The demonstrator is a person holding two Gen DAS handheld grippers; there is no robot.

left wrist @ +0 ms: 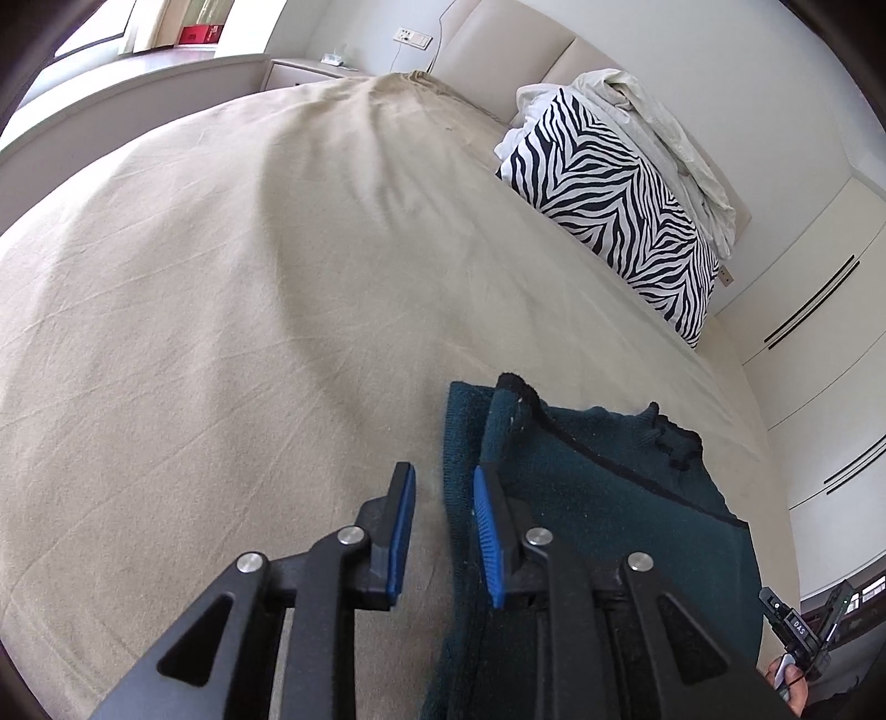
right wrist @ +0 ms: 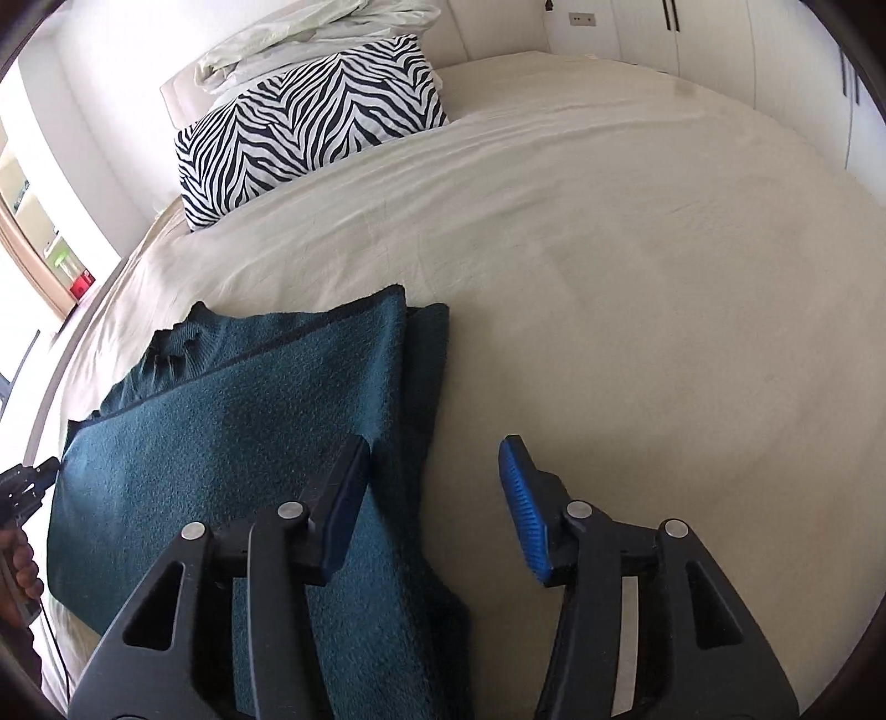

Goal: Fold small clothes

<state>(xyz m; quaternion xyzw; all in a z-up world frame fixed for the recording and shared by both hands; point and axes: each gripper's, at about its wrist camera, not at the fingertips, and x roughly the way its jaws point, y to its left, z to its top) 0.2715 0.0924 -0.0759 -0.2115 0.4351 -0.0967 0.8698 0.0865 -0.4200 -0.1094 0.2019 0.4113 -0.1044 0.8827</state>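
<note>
teal sweater half folded on the bed

left gripper (left wrist: 443, 501) and right gripper (right wrist: 434, 471) both spread, empty, each straddling a side edge of the sweater (right wrist: 232, 443); pinch both layers together and fold evenly.

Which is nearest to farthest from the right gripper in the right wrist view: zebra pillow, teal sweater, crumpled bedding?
1. teal sweater, under the left finger of the right gripper
2. zebra pillow, far left
3. crumpled bedding, behind the pillow
</note>
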